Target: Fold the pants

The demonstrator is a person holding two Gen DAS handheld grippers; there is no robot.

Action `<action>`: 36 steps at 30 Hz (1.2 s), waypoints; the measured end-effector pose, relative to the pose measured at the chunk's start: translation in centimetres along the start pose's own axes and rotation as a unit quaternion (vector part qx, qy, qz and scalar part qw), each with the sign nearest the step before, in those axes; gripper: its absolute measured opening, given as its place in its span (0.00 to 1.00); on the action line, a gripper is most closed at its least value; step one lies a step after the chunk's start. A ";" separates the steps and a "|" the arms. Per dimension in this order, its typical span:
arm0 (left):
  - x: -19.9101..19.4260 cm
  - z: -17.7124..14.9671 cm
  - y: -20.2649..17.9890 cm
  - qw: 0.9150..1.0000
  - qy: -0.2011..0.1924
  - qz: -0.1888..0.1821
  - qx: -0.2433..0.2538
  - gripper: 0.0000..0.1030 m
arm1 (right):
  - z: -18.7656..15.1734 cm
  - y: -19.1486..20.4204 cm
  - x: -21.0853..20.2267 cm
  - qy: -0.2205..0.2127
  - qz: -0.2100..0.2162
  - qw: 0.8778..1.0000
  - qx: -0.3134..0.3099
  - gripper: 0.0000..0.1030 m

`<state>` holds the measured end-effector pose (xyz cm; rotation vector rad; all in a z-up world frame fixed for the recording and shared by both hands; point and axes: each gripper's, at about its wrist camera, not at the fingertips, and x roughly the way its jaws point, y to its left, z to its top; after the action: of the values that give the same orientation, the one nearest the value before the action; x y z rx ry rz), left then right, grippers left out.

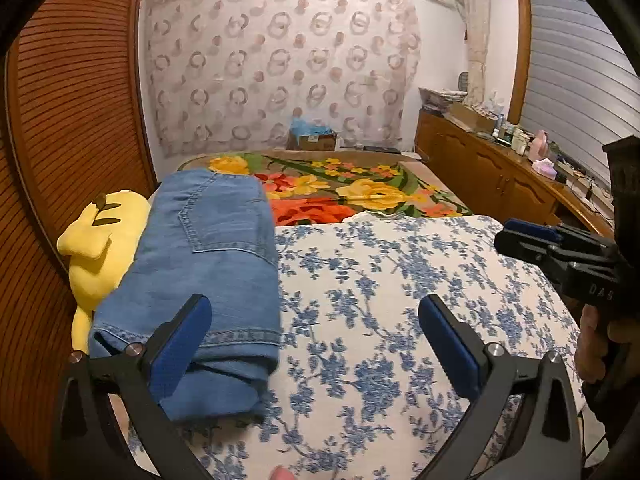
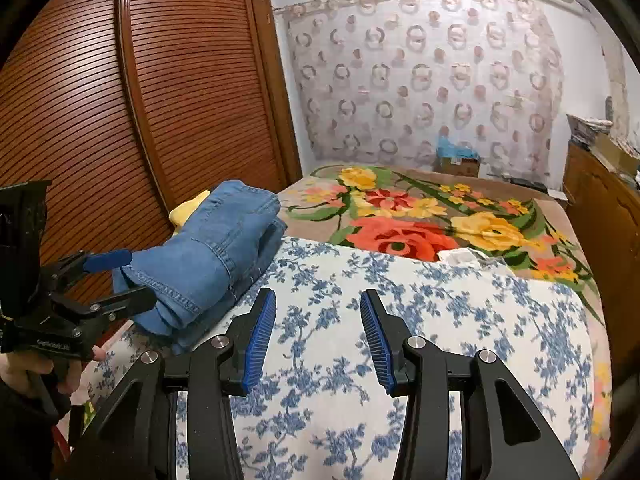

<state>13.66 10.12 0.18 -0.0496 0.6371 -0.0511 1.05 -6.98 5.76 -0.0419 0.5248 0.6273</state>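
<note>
A bed fills both views, its near part covered by a white sheet with blue flowers and its far part by a blanket with large orange and yellow flowers. A slatted wooden wardrobe stands along the bed's left side. The folded blue jeans lie at the bed's left edge, touching a yellow plush toy wedged between them and the wardrobe. The left claw is spread wide and released, one blue pad in front of the jeans' hem. The right claw hangs over the bare sheet, partly parted and grasping nothing.
</note>
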 end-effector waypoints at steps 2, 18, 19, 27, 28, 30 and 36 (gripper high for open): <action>-0.3 -0.1 -0.5 1.000 -0.002 -0.007 0.001 1.00 | -0.4 -0.3 -0.8 -0.003 -0.002 1.000 0.002 0.44; -2.4 -1.8 -5.1 1.000 -0.011 -0.009 0.012 1.00 | -4.2 -0.8 -6.8 -0.018 -0.056 0.998 0.023 0.54; -2.5 -2.0 -5.3 1.000 -0.009 -0.012 0.009 1.00 | -4.5 -1.0 -7.2 -0.018 -0.059 0.998 0.024 0.56; -3.7 -3.7 -7.4 1.000 -0.007 -0.018 0.022 1.00 | -5.9 -1.0 -10.2 -0.027 -0.093 0.995 0.035 0.81; -3.9 -3.8 -7.6 1.000 -0.008 -0.018 0.023 1.00 | -6.1 -1.1 -10.6 -0.029 -0.093 0.995 0.036 0.82; -4.5 -4.0 -8.0 0.999 -0.011 -0.017 0.024 1.00 | -6.3 -0.9 -11.4 -0.034 -0.097 0.994 0.035 0.83; -7.2 -4.1 -8.5 0.999 -0.028 -0.006 0.022 1.00 | -6.8 -0.4 -14.1 -0.055 -0.107 0.992 0.033 0.84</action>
<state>5.17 1.92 1.63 -0.0124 0.5787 -0.0756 -11.45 -16.33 6.56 -0.0012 0.4264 0.3998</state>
